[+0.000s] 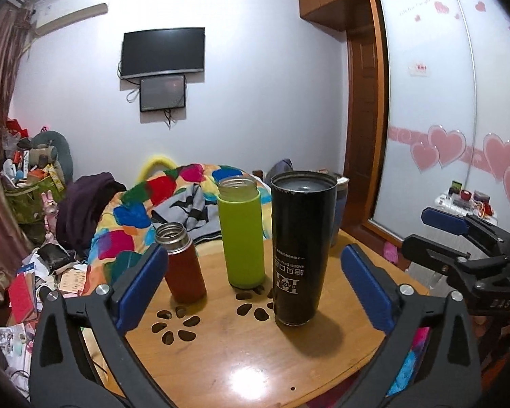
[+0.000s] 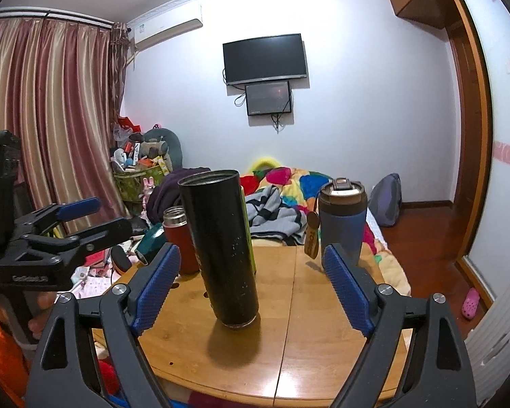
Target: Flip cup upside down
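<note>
Cup [image 1: 301, 250], tall black, stands inverted, print upside down; both tongs released

Black plastic gripper [image 1: 255, 285] frames, ribbed blue pads [image 2: 158, 280], silver screws [image 1: 102, 289], white lettering.

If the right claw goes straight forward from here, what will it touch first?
Most likely the tall black cup, which stands on the table between the open right claw fingers' line; depth is uncertain.
</note>
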Motion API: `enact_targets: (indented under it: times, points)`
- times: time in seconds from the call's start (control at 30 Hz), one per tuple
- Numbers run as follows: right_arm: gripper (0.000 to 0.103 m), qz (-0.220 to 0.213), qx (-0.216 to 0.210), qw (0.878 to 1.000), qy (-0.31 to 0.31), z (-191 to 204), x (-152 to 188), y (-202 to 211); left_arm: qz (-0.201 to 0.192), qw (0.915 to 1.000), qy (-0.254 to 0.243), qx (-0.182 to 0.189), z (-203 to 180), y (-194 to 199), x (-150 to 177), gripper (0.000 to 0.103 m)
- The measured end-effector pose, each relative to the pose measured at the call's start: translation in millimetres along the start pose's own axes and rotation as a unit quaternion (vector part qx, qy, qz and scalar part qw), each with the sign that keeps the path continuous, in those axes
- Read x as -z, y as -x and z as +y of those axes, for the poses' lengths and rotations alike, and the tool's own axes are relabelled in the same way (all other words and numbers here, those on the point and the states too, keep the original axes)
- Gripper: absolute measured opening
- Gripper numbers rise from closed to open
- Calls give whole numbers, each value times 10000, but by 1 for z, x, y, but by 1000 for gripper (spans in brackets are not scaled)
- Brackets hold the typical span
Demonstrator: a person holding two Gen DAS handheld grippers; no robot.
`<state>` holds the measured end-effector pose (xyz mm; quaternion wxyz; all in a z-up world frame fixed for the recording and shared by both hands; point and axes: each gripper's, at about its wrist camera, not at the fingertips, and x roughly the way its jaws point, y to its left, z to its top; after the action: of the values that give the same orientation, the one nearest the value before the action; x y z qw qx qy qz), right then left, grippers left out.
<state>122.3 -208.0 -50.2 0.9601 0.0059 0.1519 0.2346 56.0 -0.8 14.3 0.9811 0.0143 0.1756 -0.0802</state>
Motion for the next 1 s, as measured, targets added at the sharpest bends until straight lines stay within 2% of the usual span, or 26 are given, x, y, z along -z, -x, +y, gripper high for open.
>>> enact_targets:
  times: [0.17, 0.2, 0.23, 0.27, 0.63, 1.0]
  points:
    - [87, -34, 54, 10000, 58, 6, -2, 3, -87, 9998, 80, -141, -1, 9, 3, 103]
    - [90, -48, 96, 9999, 67, 7, -3, 4, -95, 9998, 94, -158, -2, 10, 4, 103]
    - [101, -74, 131, 9999, 73, 8, -3, 6, -103, 9998, 107, -162, -3, 11, 5, 103]
    - [103, -131, 172, 9997, 71, 8, -3, 8, -110, 9997, 116, -160, -4, 13, 7, 103]
    - [103, -341, 247, 9990, 128, 16, -7, 20, -254, 9990, 322, -151, -1, 28, 11, 103]
    - [103, -339, 238, 9991, 108, 19, -5, 18, -298, 9987, 341, -242, -2, 31, 12, 103]
